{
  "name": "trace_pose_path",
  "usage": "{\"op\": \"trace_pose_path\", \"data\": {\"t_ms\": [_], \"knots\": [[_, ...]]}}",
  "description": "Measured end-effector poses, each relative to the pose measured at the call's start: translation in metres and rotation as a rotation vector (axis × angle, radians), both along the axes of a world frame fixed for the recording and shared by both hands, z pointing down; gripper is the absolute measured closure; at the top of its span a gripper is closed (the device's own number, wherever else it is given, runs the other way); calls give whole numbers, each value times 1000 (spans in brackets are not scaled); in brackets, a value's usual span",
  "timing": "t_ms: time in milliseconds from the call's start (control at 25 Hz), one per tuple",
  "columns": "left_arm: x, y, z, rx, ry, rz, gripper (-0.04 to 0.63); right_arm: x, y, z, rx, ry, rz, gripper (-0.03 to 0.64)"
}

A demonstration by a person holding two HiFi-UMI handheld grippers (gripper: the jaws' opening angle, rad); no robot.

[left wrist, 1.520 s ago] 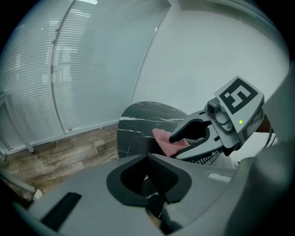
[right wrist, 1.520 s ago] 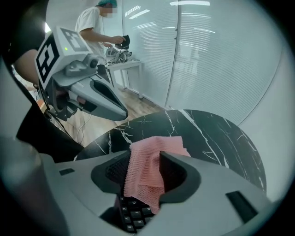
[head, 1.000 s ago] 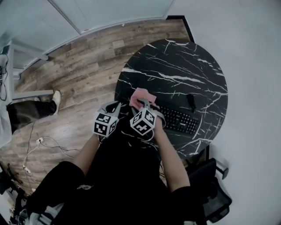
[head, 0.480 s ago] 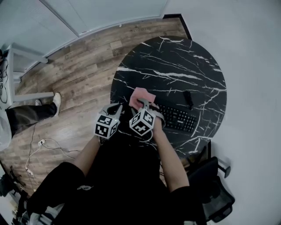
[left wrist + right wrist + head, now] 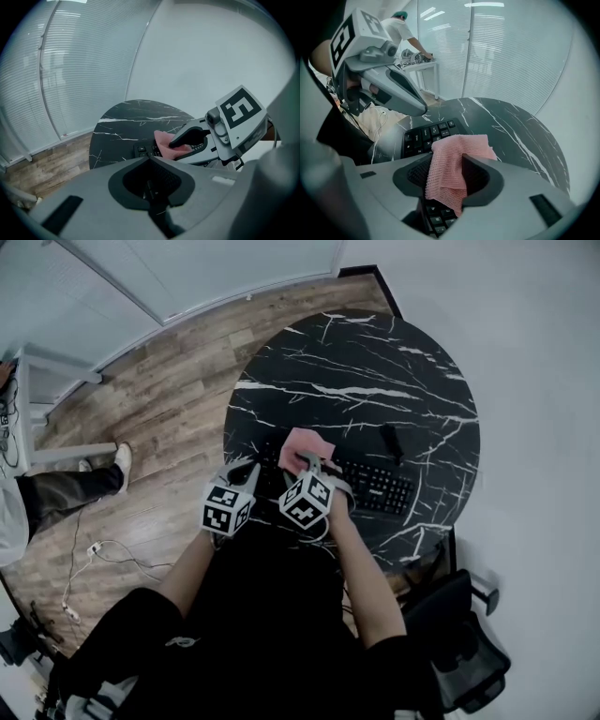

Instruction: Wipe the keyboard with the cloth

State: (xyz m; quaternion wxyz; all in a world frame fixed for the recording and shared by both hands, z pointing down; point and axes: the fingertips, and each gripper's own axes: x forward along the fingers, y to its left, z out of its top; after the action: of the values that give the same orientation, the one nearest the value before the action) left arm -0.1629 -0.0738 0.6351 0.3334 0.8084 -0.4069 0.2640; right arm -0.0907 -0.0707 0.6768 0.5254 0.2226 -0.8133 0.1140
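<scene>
A black keyboard (image 5: 375, 488) lies on the near side of a round black marble table (image 5: 375, 362). My right gripper (image 5: 314, 465) hovers over the keyboard's left part, shut on a pink cloth (image 5: 305, 446). In the right gripper view the cloth (image 5: 452, 171) is bunched between the two jaws of the right gripper (image 5: 450, 180) and hangs over the keys (image 5: 424, 136). My left gripper (image 5: 246, 472) sits just left of it at the table's near edge, jaws apart and empty. In the left gripper view the left gripper (image 5: 151, 180) has nothing in its gap, and the cloth (image 5: 165, 142) shows beyond.
A small black object (image 5: 387, 441) lies on the table beyond the keyboard. A black office chair (image 5: 469, 652) stands at the lower right. On the wooden floor at the left are a person's leg and shoe (image 5: 89, 474) and cables (image 5: 94, 554). A white desk (image 5: 37, 371) stands further left.
Both grippers, the right one still holding the cloth, have shifted slightly to the right along the keyboard. The head view has swung, so the table sits further left in the picture.
</scene>
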Motion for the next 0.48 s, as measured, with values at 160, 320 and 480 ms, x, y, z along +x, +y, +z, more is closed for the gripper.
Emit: {"op": "trace_pose_path", "data": {"t_ms": [160, 320, 480], "knots": [[14, 5, 0, -1, -6, 16, 597, 15, 2, 0, 4, 3, 14, 445], [30, 9, -2, 1, -13, 38, 597, 30, 5, -1, 12, 3, 29, 442], [45, 11, -4, -1, -18, 54, 597, 44, 8, -1, 17, 0, 43, 442]]}}
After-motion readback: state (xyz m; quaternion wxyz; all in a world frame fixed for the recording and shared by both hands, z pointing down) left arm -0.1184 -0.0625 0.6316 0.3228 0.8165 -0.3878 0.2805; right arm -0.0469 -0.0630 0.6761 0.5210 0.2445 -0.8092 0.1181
